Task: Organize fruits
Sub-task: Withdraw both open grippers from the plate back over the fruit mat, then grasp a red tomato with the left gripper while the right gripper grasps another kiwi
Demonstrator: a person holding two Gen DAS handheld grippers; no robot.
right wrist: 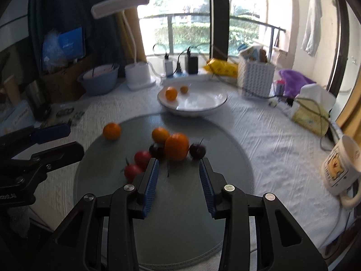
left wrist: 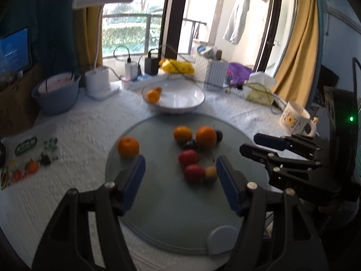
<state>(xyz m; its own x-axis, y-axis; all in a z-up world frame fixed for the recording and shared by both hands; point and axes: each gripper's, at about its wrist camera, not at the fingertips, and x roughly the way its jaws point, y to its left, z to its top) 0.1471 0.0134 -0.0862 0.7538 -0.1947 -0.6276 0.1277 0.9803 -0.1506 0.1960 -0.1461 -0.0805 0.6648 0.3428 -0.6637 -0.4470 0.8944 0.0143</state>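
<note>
While two fruits are held in the bowl [right wrist: 216, 103], most are left unsorted; both grippers [left wrist: 180, 169] [right wrist: 179, 171] are kept apart, empty

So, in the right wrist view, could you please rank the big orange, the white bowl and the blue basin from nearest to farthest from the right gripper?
From the right gripper:
1. Big orange, just ahead of the fingertips on the glass turntable.
2. White bowl, beyond the turntable, centre.
3. Blue basin, far back on the left.
</note>
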